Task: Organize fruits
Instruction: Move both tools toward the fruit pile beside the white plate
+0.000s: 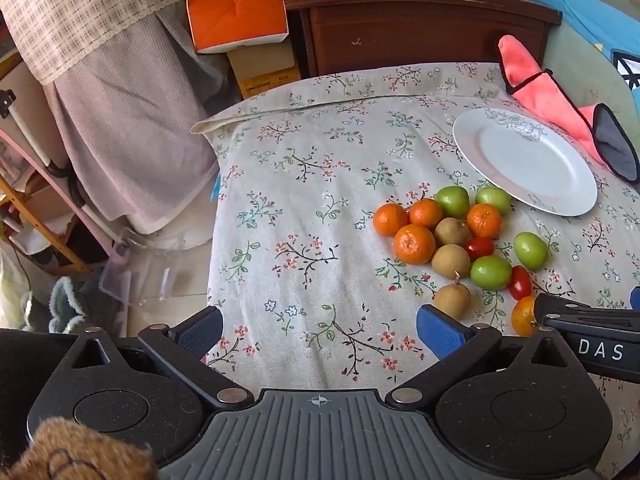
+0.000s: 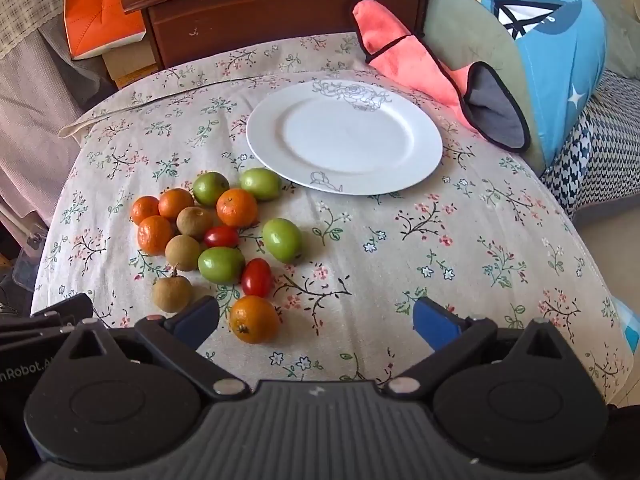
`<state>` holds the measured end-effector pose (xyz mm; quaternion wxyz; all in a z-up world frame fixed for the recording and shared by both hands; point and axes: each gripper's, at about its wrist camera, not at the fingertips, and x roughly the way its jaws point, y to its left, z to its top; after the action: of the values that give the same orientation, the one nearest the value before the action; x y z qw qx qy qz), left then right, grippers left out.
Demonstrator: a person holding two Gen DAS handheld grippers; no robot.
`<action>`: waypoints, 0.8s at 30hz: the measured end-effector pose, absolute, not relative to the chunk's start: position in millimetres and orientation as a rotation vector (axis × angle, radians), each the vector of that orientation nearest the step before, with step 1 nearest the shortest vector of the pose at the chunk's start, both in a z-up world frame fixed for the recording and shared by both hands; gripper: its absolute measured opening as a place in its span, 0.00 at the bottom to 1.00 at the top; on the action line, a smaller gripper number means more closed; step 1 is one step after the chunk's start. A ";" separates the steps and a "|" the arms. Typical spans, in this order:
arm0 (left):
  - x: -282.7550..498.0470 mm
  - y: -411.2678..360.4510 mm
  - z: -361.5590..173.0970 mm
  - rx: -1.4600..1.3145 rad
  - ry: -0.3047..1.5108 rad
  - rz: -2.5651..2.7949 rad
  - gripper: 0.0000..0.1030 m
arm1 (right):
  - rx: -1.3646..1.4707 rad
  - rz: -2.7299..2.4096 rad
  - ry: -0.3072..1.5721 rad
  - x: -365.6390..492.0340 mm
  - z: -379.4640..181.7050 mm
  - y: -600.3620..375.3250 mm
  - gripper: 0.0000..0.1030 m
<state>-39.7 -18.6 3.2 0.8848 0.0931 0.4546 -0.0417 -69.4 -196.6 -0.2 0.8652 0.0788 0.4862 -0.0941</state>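
Note:
A heap of small fruit lies on the floral tablecloth: several oranges, several green fruits, brown longans and two red cherry tomatoes. One orange lies apart, nearest me. Behind the heap stands an empty white plate. My right gripper hovers open over the cloth, its left finger beside that near orange. In the left wrist view the heap and plate sit to the right, and my left gripper is open over bare cloth.
A pink oven mitt lies behind the plate against a blue cushion. A dark wooden cabinet and an orange box stand at the back. The table's edge drops to clutter on the left.

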 end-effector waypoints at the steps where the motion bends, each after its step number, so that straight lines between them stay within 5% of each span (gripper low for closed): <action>1: -39.8 -18.5 3.0 0.193 0.946 -0.087 1.00 | 0.163 -0.200 1.018 -69.5 0.0 -196.5 0.99; 24: -40.0 -22.9 2.2 0.186 0.945 -0.090 1.00 | 0.131 -0.228 1.011 -70.3 0.8 -195.0 0.99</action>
<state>-40.0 -22.9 2.2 0.8853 0.0892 0.4543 -0.0435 -70.3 -195.0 0.8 0.8667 0.0626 0.4827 -0.1090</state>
